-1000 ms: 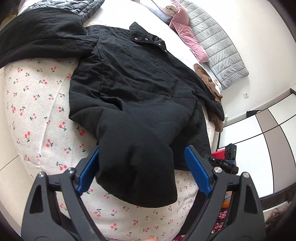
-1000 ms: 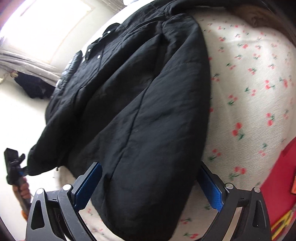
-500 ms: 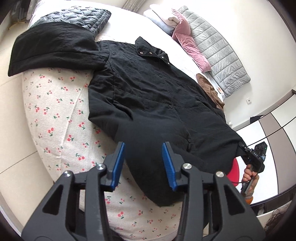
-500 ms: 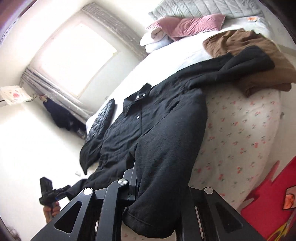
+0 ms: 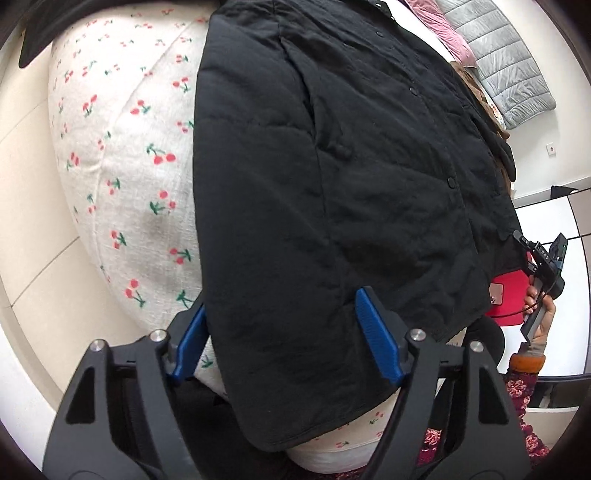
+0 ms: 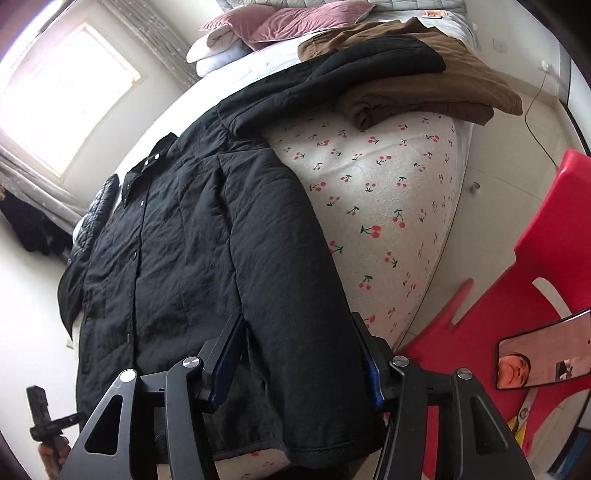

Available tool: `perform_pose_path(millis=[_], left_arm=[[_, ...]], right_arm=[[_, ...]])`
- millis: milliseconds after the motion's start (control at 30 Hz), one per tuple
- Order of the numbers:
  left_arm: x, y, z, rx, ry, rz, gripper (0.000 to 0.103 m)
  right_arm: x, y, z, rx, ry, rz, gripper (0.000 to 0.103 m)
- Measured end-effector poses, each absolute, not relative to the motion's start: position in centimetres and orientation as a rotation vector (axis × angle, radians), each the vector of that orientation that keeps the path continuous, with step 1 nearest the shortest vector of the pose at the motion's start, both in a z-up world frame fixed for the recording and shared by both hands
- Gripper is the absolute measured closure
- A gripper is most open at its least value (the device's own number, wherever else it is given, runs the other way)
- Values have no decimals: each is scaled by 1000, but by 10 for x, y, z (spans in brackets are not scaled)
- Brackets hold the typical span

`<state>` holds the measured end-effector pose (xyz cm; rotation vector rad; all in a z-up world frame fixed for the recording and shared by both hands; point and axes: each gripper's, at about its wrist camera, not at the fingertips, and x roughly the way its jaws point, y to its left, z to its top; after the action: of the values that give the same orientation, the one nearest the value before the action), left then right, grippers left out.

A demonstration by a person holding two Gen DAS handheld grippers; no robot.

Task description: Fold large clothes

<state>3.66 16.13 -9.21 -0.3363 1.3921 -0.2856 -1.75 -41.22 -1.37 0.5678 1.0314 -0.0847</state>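
Two tools frame what we see. Our left tool [image 5: 284, 339], at the bottom centre of the left view, has its blue fingers [image 5: 376, 343] spread apart on either side of a folded edge of the black coat [image 5: 332, 177]; we cannot tell whether they touch the cloth. Our right tool [image 6: 299, 365], at the bottom centre of the right view, also stands apart, its fingers astride the folded sleeve [image 6: 295, 277], which runs from mid-frame down to the lower edge.

We see the coat lying buttoned and face up on the bed [image 6: 388, 192], over the cherry-print sheet, filling the centre of both views, with its hem at the near edge of the mattress. A brown garment [image 6: 436, 85] lies at the upper right of the right view, with the coat's other sleeve draped on it. Pink pillows [image 6: 295, 22] sit at the top. A red chair [image 6: 535, 258] and a phone [image 6: 543, 354] occupy the right side.
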Motion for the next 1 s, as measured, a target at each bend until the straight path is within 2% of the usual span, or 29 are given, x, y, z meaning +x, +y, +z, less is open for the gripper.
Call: perform_pose_path(millis=[33, 67, 100, 133, 167, 200, 233, 267, 433, 500, 567, 633, 667, 700, 767, 800, 833, 867, 900, 1000], left_arm=[[36, 161, -91, -343, 1383, -279, 27], [35, 161, -89, -371, 1375, -291, 36], [33, 163, -87, -407, 1370, -298, 53], [31, 164, -85, -431, 1360, -291, 63], [30, 164, -83, -446, 1353, -291, 83], [31, 167, -81, -460, 1340, -297, 90], [30, 168, -76, -455, 1320, -291, 92], [28, 169, -68, -448, 1289, -292, 93], [10, 191, 0, -452, 1105, -306, 96], [4, 199, 7, -410, 1104, -287, 96], [4, 205, -6, -368, 1153, -251, 96], [9, 199, -35, -291, 1238, -203, 95], [11, 196, -49, -232, 1289, -167, 92], [12, 194, -59, -184, 1322, -121, 84], [12, 190, -54, -148, 1299, -95, 76], [12, 189, -43, -132, 1254, -84, 69], [14, 188, -30, -116, 1204, -71, 60], [20, 187, -14, -106, 1146, -56, 38], [25, 185, 1, -103, 1079, -48, 25], [56, 167, 37, -72, 953, -54, 23]], right_arm=[[-16, -417, -15, 582, 1019, -80, 46], [-14, -422, -17, 582, 1007, -86, 46], [-11, -425, -20, 577, 1001, -98, 46], [-10, -430, -25, 582, 999, -102, 46], [-8, -432, -30, 601, 1006, -92, 46], [-6, -433, -37, 631, 1021, -69, 49], [-4, -432, -41, 643, 1038, -49, 75], [-3, -428, -43, 643, 1062, -23, 95], [-28, -414, 12, 665, 909, 92, 97], [-34, -401, 27, 581, 922, 75, 97], [-32, -391, 19, 496, 998, 27, 96], [-25, -382, -8, 389, 1117, -37, 94], [-22, -381, -22, 374, 1166, -54, 87], [-19, -381, -34, 367, 1205, -73, 83], [-17, -389, -37, 382, 1208, -106, 67], [-17, -393, -32, 391, 1189, -111, 62], [-17, -399, -23, 398, 1157, -113, 48], [-15, -407, -11, 411, 1116, -115, 37], [-12, -415, 0, 432, 1080, -115, 34], [6, -442, 29, 509, 1012, -145, 32]])
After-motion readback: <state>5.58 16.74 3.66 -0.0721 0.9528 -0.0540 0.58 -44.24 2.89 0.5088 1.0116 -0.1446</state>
